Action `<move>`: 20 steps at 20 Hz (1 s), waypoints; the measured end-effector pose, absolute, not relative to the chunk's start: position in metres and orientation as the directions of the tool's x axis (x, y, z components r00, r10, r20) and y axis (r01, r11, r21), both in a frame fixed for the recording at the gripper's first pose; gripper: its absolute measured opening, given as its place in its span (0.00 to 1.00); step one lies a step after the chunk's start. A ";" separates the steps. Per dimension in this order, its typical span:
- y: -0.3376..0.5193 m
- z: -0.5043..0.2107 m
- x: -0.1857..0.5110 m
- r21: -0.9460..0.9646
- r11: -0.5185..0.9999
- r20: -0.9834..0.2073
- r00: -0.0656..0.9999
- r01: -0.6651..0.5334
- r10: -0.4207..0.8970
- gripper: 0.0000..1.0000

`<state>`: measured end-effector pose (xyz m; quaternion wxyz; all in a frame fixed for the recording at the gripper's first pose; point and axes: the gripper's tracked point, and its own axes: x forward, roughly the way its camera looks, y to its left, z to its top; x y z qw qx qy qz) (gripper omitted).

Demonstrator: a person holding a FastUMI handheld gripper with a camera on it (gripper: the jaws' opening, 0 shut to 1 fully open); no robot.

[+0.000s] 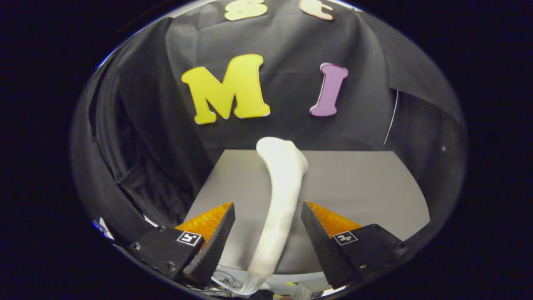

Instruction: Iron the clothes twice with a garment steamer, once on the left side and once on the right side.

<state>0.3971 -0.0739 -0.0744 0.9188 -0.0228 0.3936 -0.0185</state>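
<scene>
A white garment steamer (280, 196) rises between my fingers, its slim handle low down and its wider head beyond the fingertips, over the grey table (366, 187). My gripper (267, 207) is open around the handle. The right finger (320, 241) lies very close to the handle, and I cannot tell if it touches. A clear gap separates the left finger (214, 241) from the handle. The steamer's foot drops out of sight below the fingers.
The grey table top reaches back to the black cloth wall (291, 50), which wraps round both sides. A thin white cord (391, 116) hangs against the cloth at the right. Tangled thin wires (227, 283) lie just under the left finger.
</scene>
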 end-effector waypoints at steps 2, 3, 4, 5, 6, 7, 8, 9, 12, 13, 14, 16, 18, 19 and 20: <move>-0.082 -0.081 0.412 -0.090 0.996 -0.726 0.682 0.023 -0.082 0.97; -0.088 -0.083 0.414 -0.108 0.994 -0.736 0.670 0.027 -0.098 0.97; -0.090 -0.084 0.414 -0.115 0.993 -0.749 0.655 0.026 -0.103 0.97; -0.090 -0.086 0.415 -0.118 0.993 -0.763 0.638 0.022 -0.104 0.96; -0.091 -0.086 0.415 -0.125 0.992 -0.772 0.626 0.022 -0.111 0.97; -0.091 -0.086 0.415 -0.134 0.991 -0.781 0.613 0.025 -0.121 0.95; -0.090 -0.088 0.414 -0.141 0.990 -0.796 0.591 0.030 -0.131 0.93; -0.089 -0.091 0.411 -0.147 0.988 -0.811 0.567 0.037 -0.142 0.87; -0.080 -0.098 0.406 -0.149 0.987 -0.850 0.503 0.061 -0.159 0.78; -0.077 -0.100 0.405 -0.143 0.988 -0.861 0.484 0.063 -0.155 0.69; -0.076 -0.101 0.405 -0.140 0.988 -0.862 0.483 0.065 -0.153 0.66; -0.075 -0.101 0.406 -0.138 0.988 -0.866 0.475 0.072 -0.156 0.59; -0.071 -0.100 0.406 -0.120 0.986 -0.863 0.477 0.120 -0.163 0.51; -0.071 -0.100 0.405 -0.119 0.984 -0.860 0.481 0.131 -0.168 0.46; -0.071 -0.100 0.405 -0.118 0.983 -0.856 0.487 0.144 -0.174 0.42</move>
